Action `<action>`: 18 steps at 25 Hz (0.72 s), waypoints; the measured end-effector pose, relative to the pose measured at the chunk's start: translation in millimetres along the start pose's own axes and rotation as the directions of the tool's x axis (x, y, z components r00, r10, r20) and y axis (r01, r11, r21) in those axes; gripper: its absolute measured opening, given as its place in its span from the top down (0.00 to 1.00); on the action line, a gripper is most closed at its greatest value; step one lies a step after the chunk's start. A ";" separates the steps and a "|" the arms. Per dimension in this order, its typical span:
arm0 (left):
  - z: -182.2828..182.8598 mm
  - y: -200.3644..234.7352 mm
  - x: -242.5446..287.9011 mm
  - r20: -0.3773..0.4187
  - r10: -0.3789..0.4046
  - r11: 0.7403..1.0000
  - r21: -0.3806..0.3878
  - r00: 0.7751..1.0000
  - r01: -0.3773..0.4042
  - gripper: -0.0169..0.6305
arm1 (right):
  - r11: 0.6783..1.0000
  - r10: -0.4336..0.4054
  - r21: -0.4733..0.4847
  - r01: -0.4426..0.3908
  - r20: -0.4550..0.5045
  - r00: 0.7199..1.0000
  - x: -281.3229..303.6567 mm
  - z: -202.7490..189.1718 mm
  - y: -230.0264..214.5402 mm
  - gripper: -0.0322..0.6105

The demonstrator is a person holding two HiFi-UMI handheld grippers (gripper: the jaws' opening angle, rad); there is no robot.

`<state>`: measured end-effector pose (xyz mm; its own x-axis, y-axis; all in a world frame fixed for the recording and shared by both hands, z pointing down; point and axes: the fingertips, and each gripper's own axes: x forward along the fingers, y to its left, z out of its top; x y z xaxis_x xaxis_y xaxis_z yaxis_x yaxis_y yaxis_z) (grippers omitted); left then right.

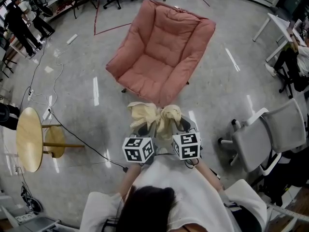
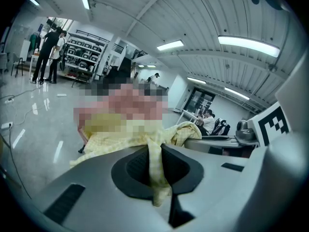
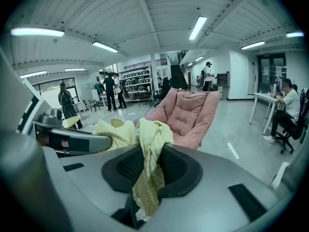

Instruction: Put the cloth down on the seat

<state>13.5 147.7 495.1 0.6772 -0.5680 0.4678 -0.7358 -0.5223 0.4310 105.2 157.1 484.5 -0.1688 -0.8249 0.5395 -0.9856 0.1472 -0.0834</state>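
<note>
A pale yellow cloth (image 1: pixel 155 115) hangs bunched in the air between my two grippers, just short of the front edge of the pink padded seat (image 1: pixel 159 50). My left gripper (image 1: pixel 147 127) is shut on one part of the cloth (image 2: pixel 153 170), which runs down between its jaws. My right gripper (image 1: pixel 170 123) is shut on another fold of the cloth (image 3: pixel 148 168), a tail of it hanging out behind the jaws. In the right gripper view the pink seat (image 3: pixel 186 112) stands straight ahead, a short way off.
A round wooden side table (image 1: pixel 28 138) stands at the left with a black cable (image 1: pixel 82 141) trailing over the floor. A grey office chair (image 1: pixel 268 137) is close on the right. People stand far left (image 1: pixel 19 25), and one sits at a desk at the right (image 1: pixel 297 57).
</note>
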 end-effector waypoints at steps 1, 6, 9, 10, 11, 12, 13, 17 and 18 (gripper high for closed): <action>1.0 1.0 1.3 0.000 -0.001 1.000 -0.001 1.000 0.001 0.90 | 1.000 -0.001 0.000 0.001 0.001 1.000 1.3 0.9 -0.6 0.80; 9.5 6.5 13.0 -0.005 -0.015 1.000 0.007 1.000 0.015 0.90 | 1.000 -0.017 0.005 0.017 0.006 1.000 11.6 8.2 -5.8 0.80; 15.8 12.6 21.2 -0.011 -0.022 1.000 0.013 1.000 0.023 0.90 | 1.000 -0.026 0.010 0.026 0.003 1.000 21.1 12.7 -8.2 0.80; 18.2 15.4 23.1 -0.013 -0.025 1.000 0.015 1.000 0.025 0.90 | 1.000 -0.029 0.011 0.029 0.003 1.000 24.5 14.4 -8.1 0.80; 20.7 18.8 25.1 -0.015 -0.027 0.999 0.017 1.000 0.027 0.90 | 0.999 -0.031 0.013 0.031 0.003 1.000 28.4 16.5 -7.7 0.80; 23.4 22.7 27.4 -0.016 -0.029 0.999 0.018 0.999 0.029 0.90 | 0.999 -0.033 0.014 0.033 0.002 0.999 32.8 18.5 -7.0 0.80; 26.1 27.0 29.9 -0.018 -0.030 0.999 0.017 0.999 0.031 0.90 | 0.999 -0.034 0.014 0.034 -0.001 0.999 37.6 20.5 -6.3 0.80; 38.5 43.7 40.6 -0.030 -0.036 0.999 0.014 0.999 0.036 0.90 | 0.999 -0.039 0.010 0.039 -0.013 0.999 56.0 29.9 -4.1 0.80; 41.0 47.0 43.5 -0.035 -0.038 0.999 0.014 0.999 0.038 0.90 | 0.999 -0.041 0.012 0.041 -0.016 0.999 60.4 31.9 -4.4 0.80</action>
<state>8.3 72.4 504.1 0.7041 -0.5252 0.4779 -0.7092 -0.5525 0.4378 99.0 89.2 490.7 -0.1286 -0.8211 0.5561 -0.9917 0.1068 -0.0716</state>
